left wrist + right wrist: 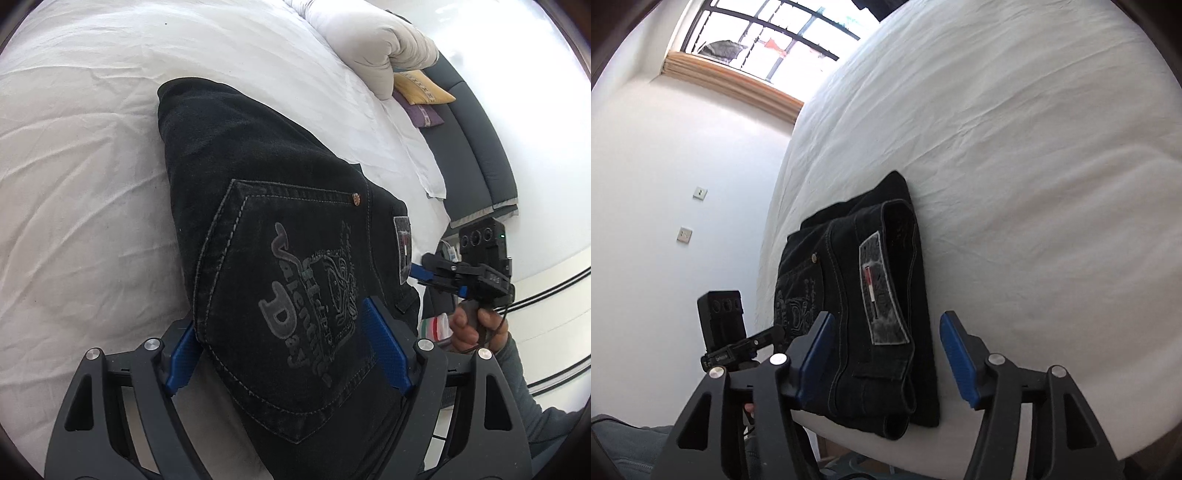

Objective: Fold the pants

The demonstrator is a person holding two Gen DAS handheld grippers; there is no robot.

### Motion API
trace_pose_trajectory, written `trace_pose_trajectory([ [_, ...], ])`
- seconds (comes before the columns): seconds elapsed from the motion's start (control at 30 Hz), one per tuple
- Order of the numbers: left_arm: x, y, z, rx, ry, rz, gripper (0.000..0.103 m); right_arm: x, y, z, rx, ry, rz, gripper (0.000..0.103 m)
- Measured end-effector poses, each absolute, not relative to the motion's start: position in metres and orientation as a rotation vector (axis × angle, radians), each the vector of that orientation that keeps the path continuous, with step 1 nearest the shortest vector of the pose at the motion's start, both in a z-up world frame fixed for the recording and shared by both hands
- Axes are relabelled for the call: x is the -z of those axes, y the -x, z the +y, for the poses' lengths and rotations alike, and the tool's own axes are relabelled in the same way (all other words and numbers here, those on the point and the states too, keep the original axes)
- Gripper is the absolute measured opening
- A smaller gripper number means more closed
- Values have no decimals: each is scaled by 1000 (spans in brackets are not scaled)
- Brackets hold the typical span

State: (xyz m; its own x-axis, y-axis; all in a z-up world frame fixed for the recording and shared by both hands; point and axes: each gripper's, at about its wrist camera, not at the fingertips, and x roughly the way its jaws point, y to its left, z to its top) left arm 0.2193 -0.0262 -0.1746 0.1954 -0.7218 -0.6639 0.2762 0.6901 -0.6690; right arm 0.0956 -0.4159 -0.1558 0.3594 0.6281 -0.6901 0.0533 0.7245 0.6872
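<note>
The black pants (280, 236) lie folded into a compact stack on the white bed (81, 155), close to its near edge. The back pocket (295, 302) with grey printed lettering faces up, and a rectangular patch (882, 291) sits on the waistband. In the right wrist view the waistband end of the stack reaches almost to the near edge of the bed, with several layers showing one on top of another.

The left gripper (284, 354) has its jaws spread wide, one blue pad on each side of the pocket end of the pants; whether the pads touch the cloth cannot be told. The right gripper (886, 358) also has its jaws wide apart, straddling the waistband end of the stack and holding nothing. In the left wrist view the right gripper appears just beside the waistband, at the near edge of the bed, held by a hand (476, 328).

At the far corner of the bed a white pillow (376, 44) rests, with a yellow cushion (421, 88) beside it. A window (768, 40) is set in the wall beyond the bed.
</note>
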Motion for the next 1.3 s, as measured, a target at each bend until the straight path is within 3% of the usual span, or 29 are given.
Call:
trace_pose_trajectory([
  [0.13, 174, -227, -30, 716, 446, 1197, 78, 180, -127, -403, -481, -707, 1213, 63],
  [0.2, 174, -230, -35, 668, 372, 1204, 55, 184, -140, -399, -527, -744, 1211, 63],
  [0.23, 174, -231, -37, 655, 364, 1208, 52, 184, -146, -394, -532, -734, 1217, 61],
  [0.33, 172, -233, -36, 633, 365, 1208, 40, 183, -156, -379, -515, -656, 1247, 43],
  [0.4, 166, -229, -37, 629, 339, 1187, 28, 173, -155, -368, -500, -603, 1241, 36],
  [0.57, 151, -222, -37, 617, 337, 1150, 19, 132, -146, -346, -480, -472, 1172, 22],
  [0.83, 139, -225, -21, 594, 365, 1059, 18, 74, -181, -304, -554, -395, 1064, 21],
  [1.0, 138, -268, 4, 532, 282, 1033, 19, 81, -247, -268, -570, -376, 1071, 21],
  [1.17, 172, -311, 35, 469, 291, 1093, 23, 119, -297, -237, -578, -404, 1134, 23],
  [1.2, 180, -316, 38, 457, 288, 1109, 29, 129, -304, -233, -556, -418, 1156, 25],
  [1.27, 193, -320, 41, 430, 276, 1112, 41, 150, -310, -239, -501, -458, 1172, 51],
  [1.3, 196, -320, 43, 428, 281, 1102, 45, 158, -309, -245, -510, -508, 1159, 51],
])
